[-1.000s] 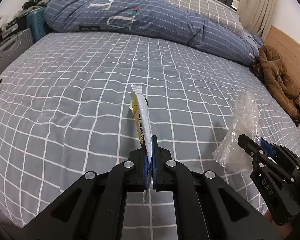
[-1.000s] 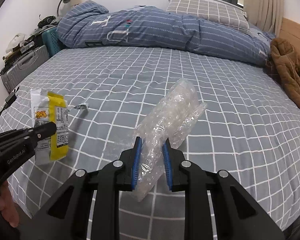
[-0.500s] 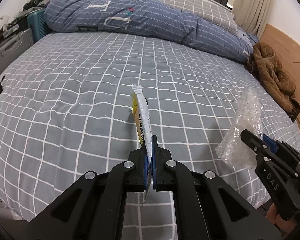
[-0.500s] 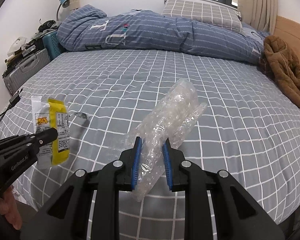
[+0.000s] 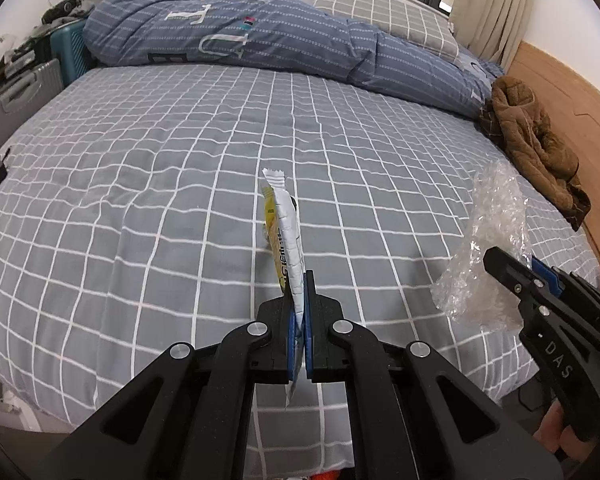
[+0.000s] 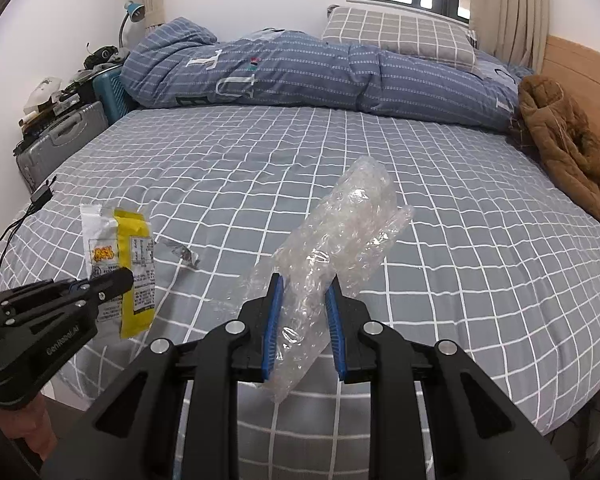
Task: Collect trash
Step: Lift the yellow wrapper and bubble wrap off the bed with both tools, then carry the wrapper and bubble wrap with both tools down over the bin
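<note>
Left tongs (image 5: 299,300) clamped on a yellow-and-white snack wrapper (image 5: 286,236), held edge-up above the checked bed (image 5: 140,184). Right tongs (image 6: 303,300) clamped on crumpled bubble wrap (image 6: 340,248), likewise held above the bed. A small scrap (image 6: 180,254) lies on the sheet.

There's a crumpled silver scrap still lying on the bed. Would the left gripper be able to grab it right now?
Probably not yet. The left gripper is shut on the yellow wrapper, so its jaws are taken. The silver scrap lies in the open on the bed with nothing over it, but the wrapper would have to go first.
</note>
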A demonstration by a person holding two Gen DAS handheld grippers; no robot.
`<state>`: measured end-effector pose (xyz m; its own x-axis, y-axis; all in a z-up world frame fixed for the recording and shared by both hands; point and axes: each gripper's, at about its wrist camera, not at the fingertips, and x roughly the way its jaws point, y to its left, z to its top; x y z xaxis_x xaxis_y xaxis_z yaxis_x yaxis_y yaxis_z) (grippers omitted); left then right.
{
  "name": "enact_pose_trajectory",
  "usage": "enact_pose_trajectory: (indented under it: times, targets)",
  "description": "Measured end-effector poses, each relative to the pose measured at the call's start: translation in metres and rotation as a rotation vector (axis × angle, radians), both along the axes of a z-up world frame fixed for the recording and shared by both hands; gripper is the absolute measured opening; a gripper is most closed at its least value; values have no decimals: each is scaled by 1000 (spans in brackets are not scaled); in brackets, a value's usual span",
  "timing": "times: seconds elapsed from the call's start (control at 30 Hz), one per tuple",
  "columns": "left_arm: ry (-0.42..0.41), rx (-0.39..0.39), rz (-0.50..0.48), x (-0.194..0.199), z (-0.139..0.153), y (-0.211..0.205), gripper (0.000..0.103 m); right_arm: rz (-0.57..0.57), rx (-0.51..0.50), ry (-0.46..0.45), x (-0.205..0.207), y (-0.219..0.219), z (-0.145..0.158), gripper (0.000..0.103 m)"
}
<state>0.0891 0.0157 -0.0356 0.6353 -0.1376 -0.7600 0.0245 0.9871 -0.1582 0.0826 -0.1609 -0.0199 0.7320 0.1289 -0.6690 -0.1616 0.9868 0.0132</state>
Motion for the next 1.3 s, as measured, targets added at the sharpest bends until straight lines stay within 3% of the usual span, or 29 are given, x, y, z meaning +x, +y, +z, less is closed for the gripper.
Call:
enact_pose_trajectory:
  times: [0.9,1.3]
  targets:
    - [-54,15,-6,-84,18,-19,2,-5,-5,-37,-84,-21,13,21]
    - [-39,10,-31,-117,14,-30,2,-12,-4,-30,-124,-23,8,21]
